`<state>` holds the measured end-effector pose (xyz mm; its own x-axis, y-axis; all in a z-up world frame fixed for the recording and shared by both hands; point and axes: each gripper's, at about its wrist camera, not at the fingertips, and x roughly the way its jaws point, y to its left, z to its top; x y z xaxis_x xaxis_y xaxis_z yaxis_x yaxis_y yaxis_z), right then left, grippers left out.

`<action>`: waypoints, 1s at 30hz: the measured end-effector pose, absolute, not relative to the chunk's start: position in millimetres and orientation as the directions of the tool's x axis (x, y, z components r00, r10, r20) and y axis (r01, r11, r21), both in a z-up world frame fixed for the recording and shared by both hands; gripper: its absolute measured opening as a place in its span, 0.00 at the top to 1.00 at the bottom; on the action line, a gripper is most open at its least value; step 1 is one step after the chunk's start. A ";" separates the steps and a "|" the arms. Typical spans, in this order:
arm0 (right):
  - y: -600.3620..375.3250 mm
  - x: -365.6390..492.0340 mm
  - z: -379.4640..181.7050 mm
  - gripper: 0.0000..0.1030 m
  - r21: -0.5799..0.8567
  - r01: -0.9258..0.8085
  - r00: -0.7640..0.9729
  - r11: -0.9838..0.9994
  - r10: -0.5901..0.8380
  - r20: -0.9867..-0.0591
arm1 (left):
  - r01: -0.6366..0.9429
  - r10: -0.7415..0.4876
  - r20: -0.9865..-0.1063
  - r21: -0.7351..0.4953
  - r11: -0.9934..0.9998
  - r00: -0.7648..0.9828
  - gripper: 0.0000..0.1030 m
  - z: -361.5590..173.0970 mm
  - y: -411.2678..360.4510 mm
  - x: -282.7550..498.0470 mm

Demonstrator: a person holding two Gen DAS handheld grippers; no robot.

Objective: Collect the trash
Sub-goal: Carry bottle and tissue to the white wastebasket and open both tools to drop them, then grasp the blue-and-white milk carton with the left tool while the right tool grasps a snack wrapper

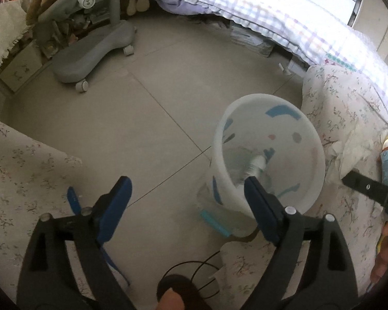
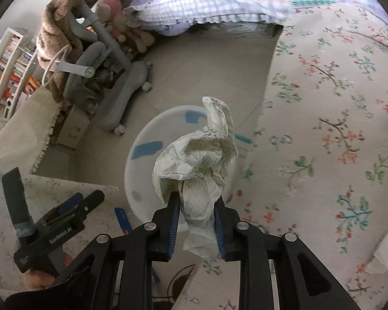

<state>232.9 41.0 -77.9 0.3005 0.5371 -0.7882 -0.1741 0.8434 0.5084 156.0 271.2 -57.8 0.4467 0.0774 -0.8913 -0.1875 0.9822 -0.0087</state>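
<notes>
In the left wrist view, the left gripper [image 1: 187, 183] hangs nearest, its blue-padded jaws spread wide with nothing between them, one pad overlapping the near rim of the translucent white plastic bin with blue patches [image 1: 307, 131]. A small white bottle [image 1: 256, 166] lies inside, seemingly already binned. The bin stands on the grey tiled floor [image 1: 147, 129], squeezed beside the floral-print cover [image 1: 349, 108].

In the right wrist view, the right gripper [image 2: 197, 204] pinches a crumpled sheet of white printed paper [image 2: 199, 155] directly above the bin's mouth, evidently poised for dropping. The grey wheeled chair base [image 2: 121, 103] stands beyond, clear of the drop.
</notes>
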 end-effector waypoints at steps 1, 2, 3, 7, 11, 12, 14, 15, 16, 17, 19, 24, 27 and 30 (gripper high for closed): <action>41.0 231.8 -76.8 0.54 0.511 -0.174 0.296 0.842 0.540 -0.788 | -0.189 0.079 -0.892 -0.007 0.982 0.444 0.10 -57.4 269.9 156.2; 40.5 230.5 -75.1 0.38 0.511 -0.175 0.299 0.841 0.540 -0.786 | -0.188 0.077 -0.894 -0.008 0.982 0.442 0.10 -57.2 269.7 155.7; 37.2 227.4 -70.3 0.36 0.508 -0.179 0.317 0.843 0.538 -0.781 | -0.186 0.076 -0.895 -0.009 0.982 0.440 0.09 -56.8 269.3 155.2; 22.4 220.4 -53.5 0.36 0.487 -0.178 0.354 0.855 0.518 -0.779 | -0.179 0.067 -0.898 -0.013 0.984 0.434 0.07 -53.9 262.8 152.3; -3.9 211.9 -34.8 0.35 0.444 -0.153 0.402 0.883 0.466 -0.788 | -0.164 0.049 -0.900 -0.025 0.986 0.432 0.05 -50.5 251.1 149.3; -11.8 209.7 -30.0 0.35 0.432 -0.145 0.414 0.890 0.451 -0.791 | -0.156 0.042 -0.901 -0.028 0.987 0.431 0.04 -49.1 246.4 148.3; -33.5 202.9 -20.7 0.32 0.420 -0.127 0.434 0.898 0.431 -0.791 | -0.142 0.032 -0.901 -0.033 0.989 0.432 0.04 -46.4 235.9 147.5; -44.9 199.2 -17.5 0.32 0.422 -0.120 0.441 0.898 0.430 -0.788 | -0.136 0.025 -0.901 -0.038 0.990 0.433 0.04 -45.0 230.4 147.0; -57.0 195.8 -12.7 0.32 0.425 -0.110 0.453 0.898 0.426 -0.783 | -0.130 0.020 -0.900 -0.041 0.991 0.435 0.04 -44.0 225.5 146.8; -68.6 192.4 -7.8 0.31 0.426 -0.098 0.465 0.899 0.420 -0.779 | -0.122 0.014 -0.900 -0.043 0.992 0.435 0.04 -42.9 219.3 146.9; -90.7 185.7 -0.8 0.31 0.425 -0.076 0.489 0.902 0.406 -0.772 | -0.104 0.009 -0.900 -0.040 0.994 0.436 0.04 -41.1 206.3 147.3; -147.8 170.0 7.2 0.30 0.405 -0.003 0.529 0.915 0.345 -0.776 | -0.053 -0.014 -0.902 -0.041 0.998 0.431 0.03 -37.5 171.3 148.9; -179.3 161.4 5.2 0.30 0.389 0.043 0.539 0.920 0.307 -0.785 | -0.006 -0.043 -0.902 -0.050 0.999 0.429 0.04 -34.8 142.5 151.1; -211.9 154.6 1.2 0.30 0.386 0.098 0.539 0.917 0.277 -0.796 | 0.049 -0.066 -0.902 -0.050 0.998 0.428 0.04 -31.9 114.0 154.2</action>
